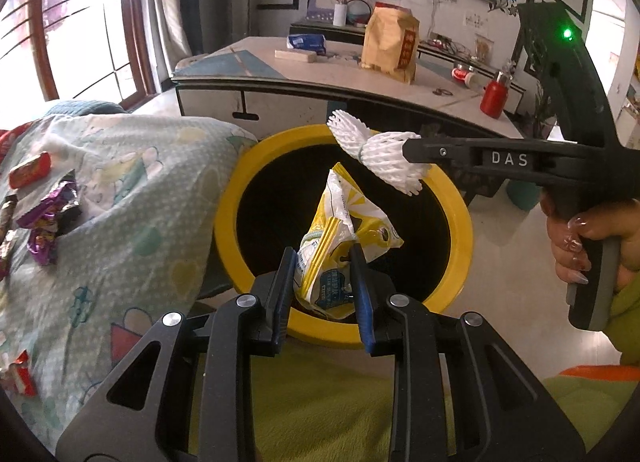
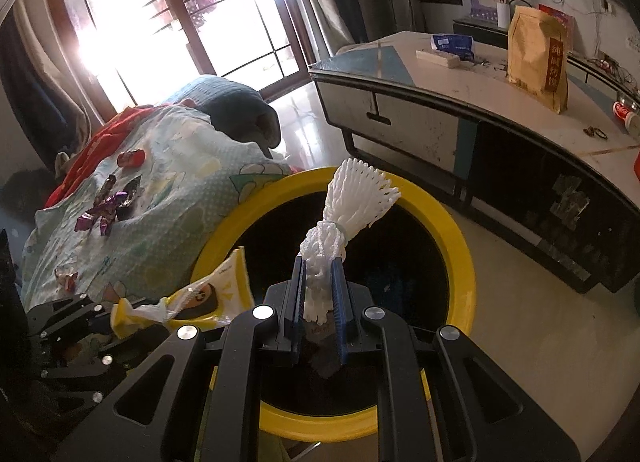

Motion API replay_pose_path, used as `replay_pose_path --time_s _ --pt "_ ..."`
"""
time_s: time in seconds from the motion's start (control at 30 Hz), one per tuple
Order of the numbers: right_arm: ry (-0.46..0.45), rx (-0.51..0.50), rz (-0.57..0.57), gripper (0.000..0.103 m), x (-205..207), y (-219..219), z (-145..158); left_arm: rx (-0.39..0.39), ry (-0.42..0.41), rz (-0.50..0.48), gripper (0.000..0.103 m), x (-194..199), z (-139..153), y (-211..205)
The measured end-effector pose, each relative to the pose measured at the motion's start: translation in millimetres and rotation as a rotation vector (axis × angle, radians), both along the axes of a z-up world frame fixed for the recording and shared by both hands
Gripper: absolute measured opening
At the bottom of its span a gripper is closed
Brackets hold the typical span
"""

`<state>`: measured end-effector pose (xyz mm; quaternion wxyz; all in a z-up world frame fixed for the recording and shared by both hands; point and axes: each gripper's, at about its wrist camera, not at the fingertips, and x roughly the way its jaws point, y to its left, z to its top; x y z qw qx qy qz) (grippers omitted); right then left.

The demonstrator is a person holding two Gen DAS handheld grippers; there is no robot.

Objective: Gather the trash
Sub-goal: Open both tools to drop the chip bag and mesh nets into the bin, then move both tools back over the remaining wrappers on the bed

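Observation:
My left gripper point(image 1: 322, 258) is shut on a yellow and white snack bag point(image 1: 347, 230), held over the dark mouth of the yellow bin point(image 1: 232, 222). The white foam fruit net point(image 2: 348, 214) is pinched in my right gripper point(image 2: 320, 266), also above the bin point(image 2: 464, 262). In the left wrist view the right gripper point(image 1: 412, 150) reaches in from the right with the net point(image 1: 380, 154) above the bag. The right wrist view shows the bag point(image 2: 208, 298) at lower left in the left gripper. Several candy wrappers point(image 1: 48, 218) lie on the patterned blanket point(image 1: 132, 198).
A low cabinet point(image 1: 360, 90) behind the bin carries a brown paper bag point(image 1: 390, 44), a red bottle point(image 1: 495, 96) and small items. A blue pillow point(image 2: 236, 110) lies at the blanket's far end. A hand point(image 1: 580, 238) grips the right tool's handle. Green fabric point(image 1: 320, 402) lies below.

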<state>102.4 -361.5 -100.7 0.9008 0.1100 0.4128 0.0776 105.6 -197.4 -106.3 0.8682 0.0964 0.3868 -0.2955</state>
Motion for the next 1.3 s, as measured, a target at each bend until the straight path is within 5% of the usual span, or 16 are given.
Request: replay_pose_path --time_s 0.27,0.33,0.4,0.6,0.87,1.3 --pt "0.027 0.037 -0.014 0.019 4.0 -4.1 -5.2 0.015 0.003 -0.012 0.024 3.2 -5.4 -12.5" --pt "0.028 0.045 -0.029 0.028 4.0 -7.3 -5.0 -0.009 -0.003 -0.004 0.033 4.4 -2.6 -11.4" --pt "0.017 0.048 -0.048 0.034 3.1 -10.9 -2.9 -0.035 -0.012 0.011 0.056 4.8 0.7 -6.8" --pt "-0.023 0.02 -0.076 0.05 -0.6 -10.5 4.8 -0.134 -0.054 0.082 0.088 3.2 15.2 17.1" --pt "-0.124 -0.033 -0.071 0.061 -8.9 4.8 24.1 -0.185 -0.111 0.175 0.091 -0.9 33.3 43.7" --pt "-0.202 -0.038 -0.032 0.061 -16.4 30.3 47.2 -0.215 -0.226 0.334 0.091 -9.8 60.8 96.1"
